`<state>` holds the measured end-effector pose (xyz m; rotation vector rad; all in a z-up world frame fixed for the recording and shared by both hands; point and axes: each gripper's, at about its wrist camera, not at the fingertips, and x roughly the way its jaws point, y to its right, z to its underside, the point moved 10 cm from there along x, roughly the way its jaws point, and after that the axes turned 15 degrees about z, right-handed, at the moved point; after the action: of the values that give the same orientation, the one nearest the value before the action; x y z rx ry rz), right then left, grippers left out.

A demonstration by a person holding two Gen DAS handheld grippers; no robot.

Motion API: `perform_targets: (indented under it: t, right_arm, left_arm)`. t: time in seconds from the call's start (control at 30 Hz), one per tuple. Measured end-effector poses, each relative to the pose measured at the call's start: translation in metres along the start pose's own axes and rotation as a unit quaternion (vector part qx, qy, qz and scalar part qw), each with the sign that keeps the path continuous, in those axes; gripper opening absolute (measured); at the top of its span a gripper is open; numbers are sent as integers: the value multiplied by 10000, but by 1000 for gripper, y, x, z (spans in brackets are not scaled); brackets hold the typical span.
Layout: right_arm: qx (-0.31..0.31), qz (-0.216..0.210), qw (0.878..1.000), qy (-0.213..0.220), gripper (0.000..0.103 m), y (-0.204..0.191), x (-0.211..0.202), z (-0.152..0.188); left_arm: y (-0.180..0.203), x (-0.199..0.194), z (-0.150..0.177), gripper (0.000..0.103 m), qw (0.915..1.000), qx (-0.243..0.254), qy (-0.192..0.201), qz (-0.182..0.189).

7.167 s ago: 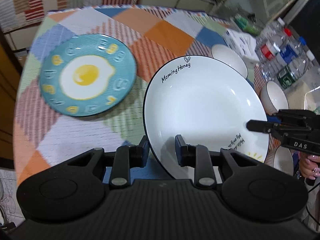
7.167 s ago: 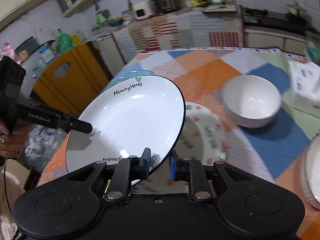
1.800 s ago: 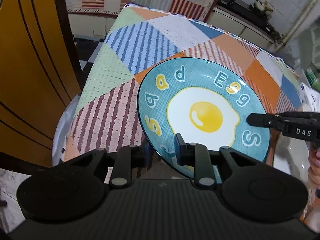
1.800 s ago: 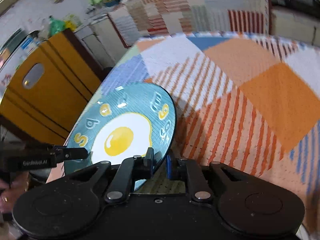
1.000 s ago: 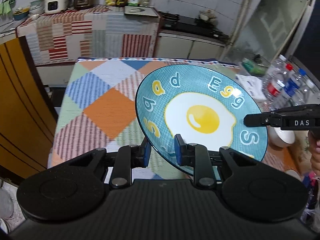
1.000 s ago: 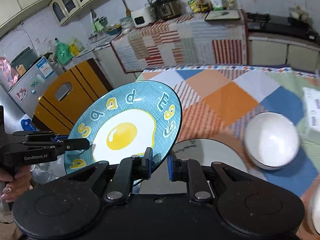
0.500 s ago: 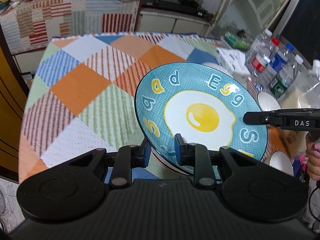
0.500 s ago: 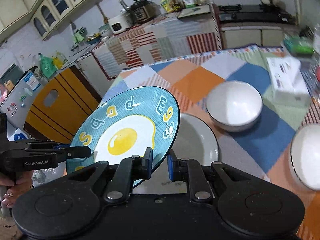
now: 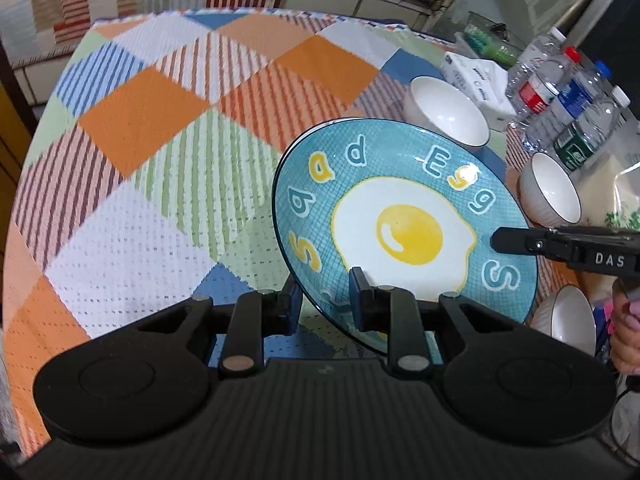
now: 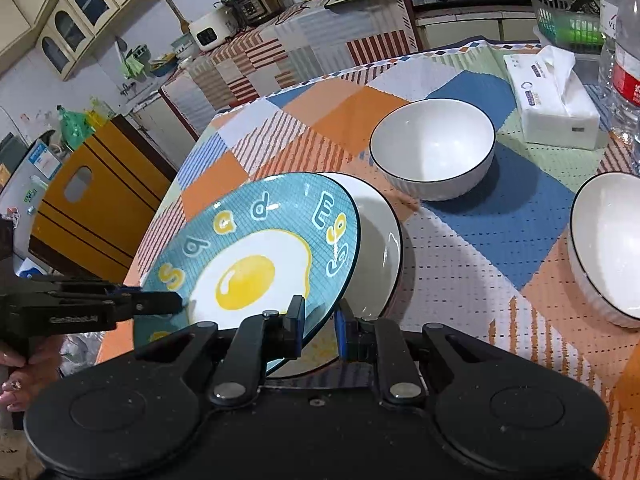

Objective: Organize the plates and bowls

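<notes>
Gripping the blue egg plate (image 9: 404,216) by its near rim with the left gripper (image 9: 325,300), jaws nearly closed and pinching the edge between the fingers (image 9: 362,300). Clamping the opposite side of the same plate (image 10: 260,256) with the right gripper (image 10: 320,326), its jaws likewise drawn narrow on the rim. Holding the plate tilted between the two tools, clear of the patchwork tablecloth (image 9: 160,152) and slanting over the white plate (image 10: 378,248) lying flat on the cloth beneath it; in the left wrist view the white plate is almost wholly hidden behind the blue one. Showing, in the left wrist view, the right gripper (image 9: 496,240) reaching in from the right with a hand (image 9: 626,328) behind it, and in the right wrist view the left gripper (image 10: 176,304) reaching in from the left with fingers of a hand (image 10: 16,372) on its handle. Sitting beyond the plates: a white ribbed bowl (image 10: 434,148) just past the white plate, a second white bowl (image 10: 608,248) at the right edge, a tissue pack (image 10: 554,96) behind them. Standing at the table's far right in the left wrist view: water bottles (image 9: 560,92), with two smaller bowls (image 9: 550,188) near them.
</notes>
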<state>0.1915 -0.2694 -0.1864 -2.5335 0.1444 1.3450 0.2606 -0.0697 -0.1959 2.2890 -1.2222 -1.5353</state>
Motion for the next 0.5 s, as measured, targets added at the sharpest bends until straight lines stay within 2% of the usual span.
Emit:
perform_targets:
  t: [0.33,0.5]
  right_arm:
    - [-352,309,9989,-75,20,-1,15,3]
    - [-587,665,9958,-233,20,-4,22,0]
  left_arm:
    - [-8,18,-2,23,9997,-70,-165,-145]
    - [-14,21,0,23,9989,-359,-282,78]
